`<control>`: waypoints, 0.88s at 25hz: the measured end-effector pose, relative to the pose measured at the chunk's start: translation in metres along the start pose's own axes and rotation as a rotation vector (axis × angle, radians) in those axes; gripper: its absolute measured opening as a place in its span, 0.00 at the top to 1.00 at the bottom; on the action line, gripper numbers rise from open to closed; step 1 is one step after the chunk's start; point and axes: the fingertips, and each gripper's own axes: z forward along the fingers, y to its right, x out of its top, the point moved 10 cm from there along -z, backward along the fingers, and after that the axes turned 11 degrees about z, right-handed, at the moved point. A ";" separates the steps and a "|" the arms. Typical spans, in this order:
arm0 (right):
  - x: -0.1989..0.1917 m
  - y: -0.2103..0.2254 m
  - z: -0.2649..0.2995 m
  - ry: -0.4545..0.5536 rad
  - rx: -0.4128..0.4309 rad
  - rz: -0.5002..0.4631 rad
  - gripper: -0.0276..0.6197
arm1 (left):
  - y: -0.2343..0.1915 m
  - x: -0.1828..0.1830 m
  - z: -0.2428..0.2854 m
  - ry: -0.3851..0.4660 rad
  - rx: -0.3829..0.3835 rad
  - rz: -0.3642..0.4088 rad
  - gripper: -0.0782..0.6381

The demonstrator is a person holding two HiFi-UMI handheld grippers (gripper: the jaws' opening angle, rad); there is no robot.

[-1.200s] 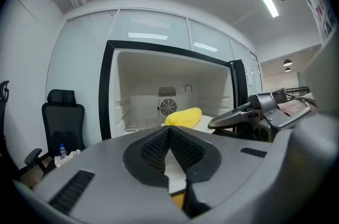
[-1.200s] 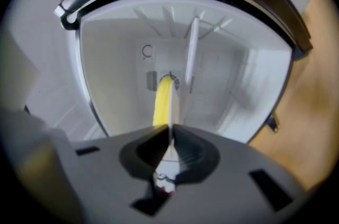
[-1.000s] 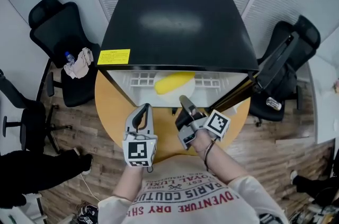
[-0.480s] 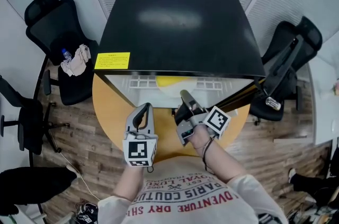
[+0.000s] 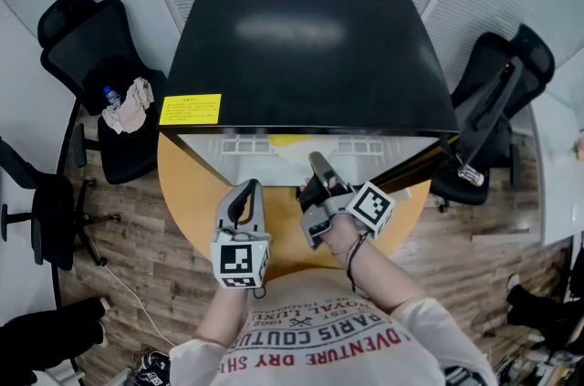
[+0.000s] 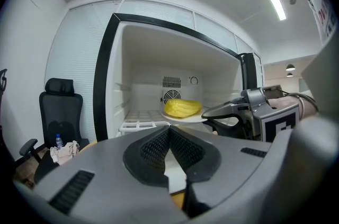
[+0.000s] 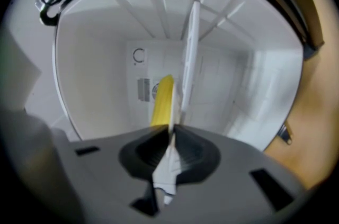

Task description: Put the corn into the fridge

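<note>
Nearly stowed: the corn (image 6: 183,108) now sits deeper in the fridge (image 5: 310,46).
The right tool (image 7: 172,130) grips its plate (image 7: 190,48); the left tool (image 6: 169,130) is closed, empty.

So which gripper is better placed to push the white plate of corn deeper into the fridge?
Right. The right gripper is shut on the white plate carrying the yellow corn; the left gripper is shut outside, holding nothing.

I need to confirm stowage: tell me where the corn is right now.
In the left gripper view the corn lies on a white plate inside the open fridge, the right tool clamped on the plate's rim.
</note>
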 end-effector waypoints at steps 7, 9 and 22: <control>-0.006 0.002 -0.004 -0.017 0.011 -0.077 0.85 | 0.002 0.002 0.000 0.014 -0.009 0.001 0.85; -0.010 0.002 -0.008 -0.019 0.020 -0.074 0.83 | 0.003 0.004 -0.001 0.022 -0.012 0.003 0.85; -0.036 -0.014 -0.055 -0.120 0.102 -0.464 0.90 | 0.015 0.010 -0.027 0.052 -0.042 0.016 0.85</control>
